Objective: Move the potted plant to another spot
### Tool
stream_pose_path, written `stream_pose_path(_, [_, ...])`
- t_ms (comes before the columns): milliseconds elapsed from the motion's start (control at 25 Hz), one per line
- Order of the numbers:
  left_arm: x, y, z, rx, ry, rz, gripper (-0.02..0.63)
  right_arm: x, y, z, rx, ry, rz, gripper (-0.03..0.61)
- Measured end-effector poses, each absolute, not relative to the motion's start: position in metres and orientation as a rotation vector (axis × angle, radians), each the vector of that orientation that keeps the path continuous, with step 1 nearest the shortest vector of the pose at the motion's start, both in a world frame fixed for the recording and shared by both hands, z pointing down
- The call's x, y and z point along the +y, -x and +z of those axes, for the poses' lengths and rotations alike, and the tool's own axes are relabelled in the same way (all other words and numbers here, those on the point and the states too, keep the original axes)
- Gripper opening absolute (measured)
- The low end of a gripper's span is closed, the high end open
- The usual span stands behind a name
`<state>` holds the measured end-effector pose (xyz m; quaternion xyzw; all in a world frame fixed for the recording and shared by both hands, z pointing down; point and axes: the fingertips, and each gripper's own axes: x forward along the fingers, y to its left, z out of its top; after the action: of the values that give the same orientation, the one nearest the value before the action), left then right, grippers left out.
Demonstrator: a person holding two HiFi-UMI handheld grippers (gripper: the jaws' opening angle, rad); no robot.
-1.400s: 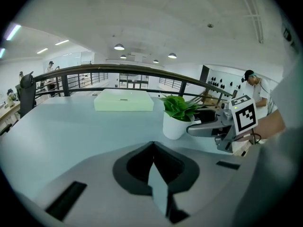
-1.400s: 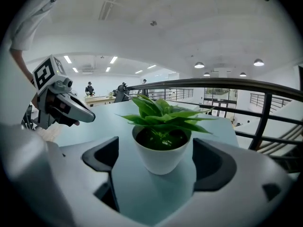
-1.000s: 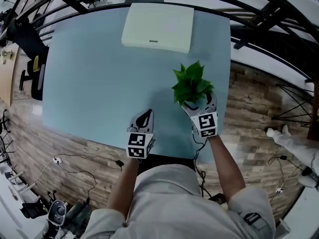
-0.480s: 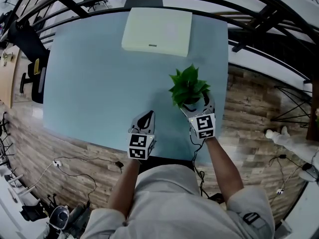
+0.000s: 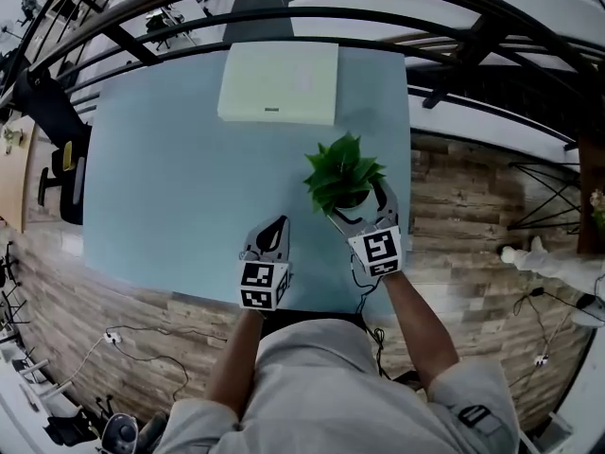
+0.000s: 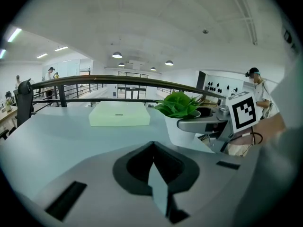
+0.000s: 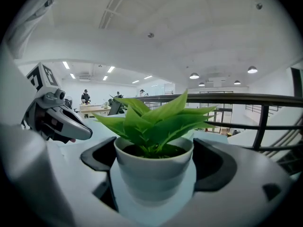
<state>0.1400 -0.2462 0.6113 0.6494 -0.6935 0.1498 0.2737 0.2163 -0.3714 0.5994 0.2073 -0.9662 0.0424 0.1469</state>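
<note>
While outstretched, right gripper [image 5: 359, 208] round plant [image 5: 342, 173]

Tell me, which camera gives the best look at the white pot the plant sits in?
The right gripper view: the white pot fills the centre, close up, clamped between the jaws. The head view looks down on the leaves, which hide most of it. The left gripper view shows it small and off to the right.
</note>
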Motion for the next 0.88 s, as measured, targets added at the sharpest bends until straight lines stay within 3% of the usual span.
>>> stream_pose_path(560, [-0.256,-0.135,0.55,-1.995,-1.79,0.303,0.012,-0.367,-0.221,0.529,-2.893,-0.557,0.029,0.503])
stream_pose_path(880, [-0.204,-0.094,0.532,-2.112,-1.711,0.257,0.012,-0.318,-0.174,0.514,-2.947,-0.384,0.042,0.502])
